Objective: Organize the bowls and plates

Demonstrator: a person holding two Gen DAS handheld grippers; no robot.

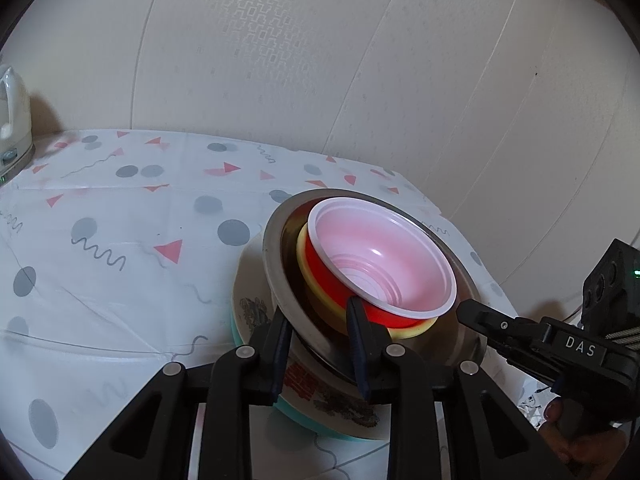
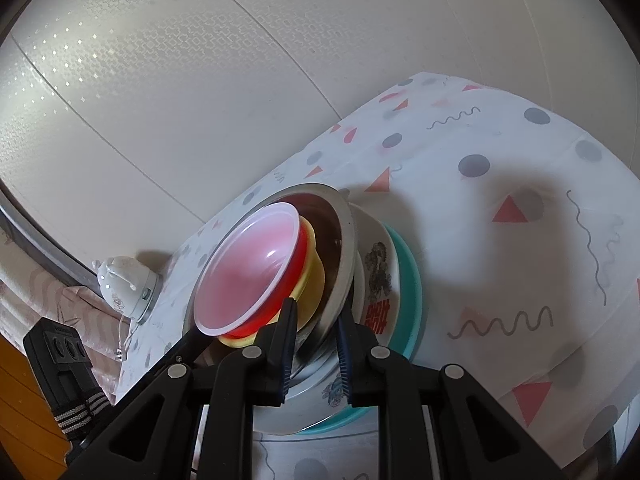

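Nearly done: red bowl [image 1: 384, 264] nested in yellow bowl [image 1: 316, 284], inside steel bowl [image 1: 280, 280], atop printed plate [image 1: 256, 312] and teal plate [image 2: 412, 280], frame centre. Left gripper [image 1: 320, 344] and right gripper [image 2: 316, 344] both clamp steel rim; stack tilted, awaits settling flat on tablecloth [image 1: 120, 240].

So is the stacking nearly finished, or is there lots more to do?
Nearly finished, it seems. The red bowl sits in the yellow bowl, both inside the steel bowl, above the picture plate and teal plate. Both the left gripper and right gripper are pinching the steel bowl's rim. What's left: settle it flat and let go. No other dishes show on the tablecloth.
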